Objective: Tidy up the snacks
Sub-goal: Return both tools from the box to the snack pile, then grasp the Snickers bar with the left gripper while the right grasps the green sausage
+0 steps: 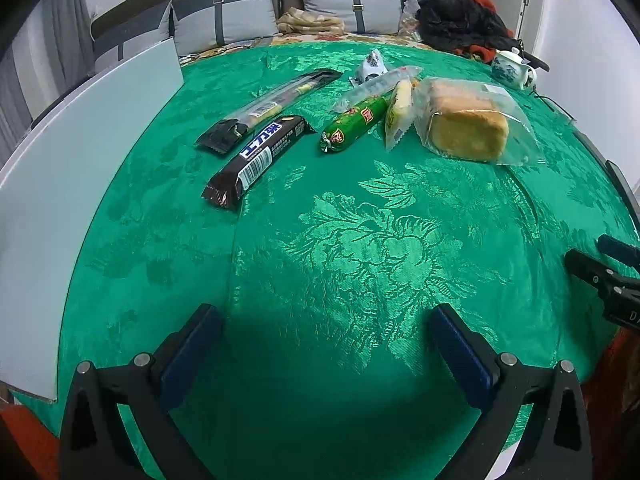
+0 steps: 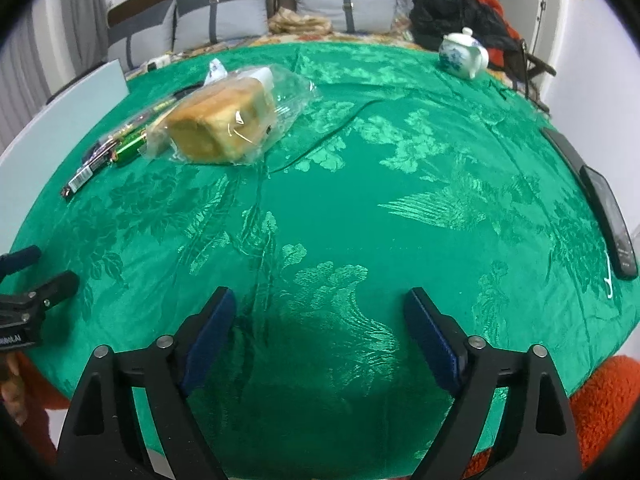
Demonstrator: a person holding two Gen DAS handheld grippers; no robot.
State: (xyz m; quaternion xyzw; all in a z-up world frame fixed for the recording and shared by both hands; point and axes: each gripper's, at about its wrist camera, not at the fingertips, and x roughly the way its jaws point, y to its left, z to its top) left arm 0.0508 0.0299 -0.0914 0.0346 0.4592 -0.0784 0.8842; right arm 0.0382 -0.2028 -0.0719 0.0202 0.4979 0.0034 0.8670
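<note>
The snacks lie in a loose row toward the far side of the tabletop [image 1: 360, 240], which is draped in a green patterned cloth. From the left wrist view they run: a long clear-wrapped stick [image 1: 276, 100], a dark chocolate bar [image 1: 256, 160] touching its near end, a green sausage [image 1: 352, 124], a narrow yellow packet [image 1: 400, 108] leaning against it, and a bagged sponge cake [image 1: 468, 124] just beside that. A small white packet [image 1: 374, 66] sits behind them. A pale board [image 1: 80, 160] lies at the left edge; a white and blue teapot [image 2: 464, 54] and a dark remote [image 2: 608, 220] stand well apart on the right.

The left tool [image 1: 324, 344] is spread wide with nothing between its pads, hovering over bare cloth near the front. The right tool [image 2: 320, 328] is likewise spread and empty, also over bare cloth.

Neither tool is at a snack yet, so the step in hand looks like choosing and approaching one. The sausage and yellow packet overlap, so taking an outer item first, the chocolate bar or the cake, should avoid dragging neighbours. The cake bag is soft and slippery; a gentle pinch across the loaf itself, not the loose film, would likely hold better. Long bars are best gripped across their narrow width near the middle.
</note>
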